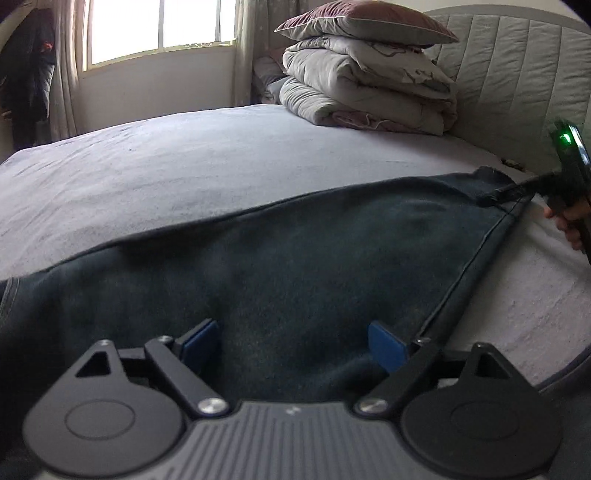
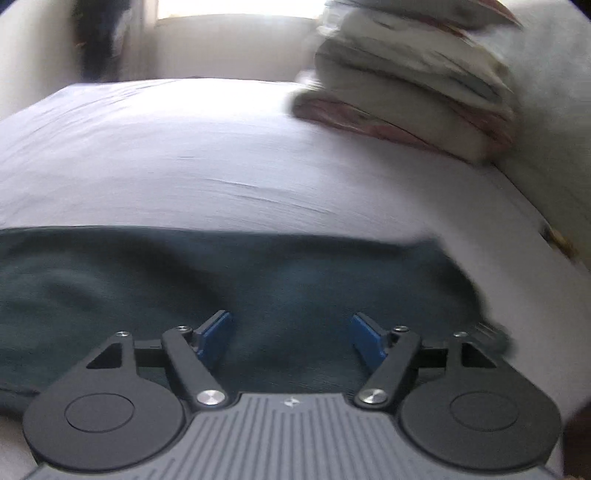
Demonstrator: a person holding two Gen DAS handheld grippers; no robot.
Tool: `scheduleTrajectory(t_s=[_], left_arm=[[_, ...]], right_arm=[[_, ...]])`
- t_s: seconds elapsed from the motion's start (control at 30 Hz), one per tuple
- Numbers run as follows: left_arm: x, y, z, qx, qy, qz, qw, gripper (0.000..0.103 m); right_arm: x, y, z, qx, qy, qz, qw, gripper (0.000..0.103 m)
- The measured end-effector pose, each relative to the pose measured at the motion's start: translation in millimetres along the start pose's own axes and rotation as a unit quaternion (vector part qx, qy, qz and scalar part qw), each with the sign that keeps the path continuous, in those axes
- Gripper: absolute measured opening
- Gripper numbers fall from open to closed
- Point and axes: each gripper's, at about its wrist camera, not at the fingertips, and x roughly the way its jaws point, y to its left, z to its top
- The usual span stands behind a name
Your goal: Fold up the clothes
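Note:
A dark teal garment [image 1: 295,251] lies spread flat on the pale bed sheet [image 1: 166,173], with a seamed edge running down its right side. My left gripper [image 1: 294,341] hovers low over its near part, open, with blue pads [image 1: 202,339] wide apart and only flat cloth showing between them. In the blurred right wrist view the same garment [image 2: 258,280] fills the lower half. My right gripper [image 2: 292,336] is open above it, nothing pinched. From the left wrist view, a person's hand [image 1: 567,221] holds that gripper at the garment's far right corner.
A stack of folded quilts [image 1: 365,88] topped by a pillow [image 1: 365,22] stands at the bed's far right, against a padded headboard [image 1: 524,66]. A window [image 1: 159,26] with curtains lies beyond. A dark coat [image 1: 26,74] hangs at far left. The bed's edge [image 1: 565,369] curves at lower right.

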Motion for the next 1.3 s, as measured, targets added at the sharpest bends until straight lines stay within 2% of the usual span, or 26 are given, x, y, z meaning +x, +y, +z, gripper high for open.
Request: scheduleTrajectory(t_s=[0.13, 0.23, 0.33, 0.53, 0.6, 0.7, 0.77, 1.03, 1.2, 1.3], left_arm=[[2, 1, -2, 0.002, 0.004, -0.002, 1.0, 0.092], [4, -1, 0, 0.006, 0.006, 0.001, 1.0, 0.092], [5, -1, 1, 0.006, 0.006, 0.001, 1.0, 0.093], [5, 0, 0, 0.005, 0.005, 0.0, 1.0, 0.093], [3, 1, -1, 0.003, 0.004, -0.001, 1.0, 0.093], [3, 2, -2, 0.002, 0.004, -0.002, 1.0, 0.093], [3, 3, -2, -0.001, 0.004, -0.004, 1.0, 0.093], [5, 3, -3, -0.005, 0.003, -0.008, 1.0, 0.093], [6, 3, -2, -0.006, 0.004, -0.009, 0.9999, 0.093], [6, 3, -2, -0.006, 0.004, -0.009, 0.9999, 0.093]], right_arm=[[-4, -61, -16, 0.052, -0.004, -0.031, 0.998, 0.082], [-10, -69, -18, 0.083, -0.005, -0.044, 0.996, 0.081], [-15, -42, -11, 0.068, -0.008, -0.037, 0.997, 0.08], [-16, 39, 7, 0.07, -0.009, 0.053, 0.996, 0.08], [-5, 63, 10, 0.072, 0.005, 0.053, 0.996, 0.08], [11, 88, 9, 0.048, 0.006, 0.012, 0.999, 0.081], [17, 81, 11, 0.058, -0.001, 0.0, 0.998, 0.081], [57, -25, 26, 0.171, -0.007, -0.061, 0.983, 0.081], [75, -40, 35, 0.185, -0.014, -0.087, 0.979, 0.081], [69, -29, 38, 0.191, -0.009, -0.095, 0.977, 0.08]])
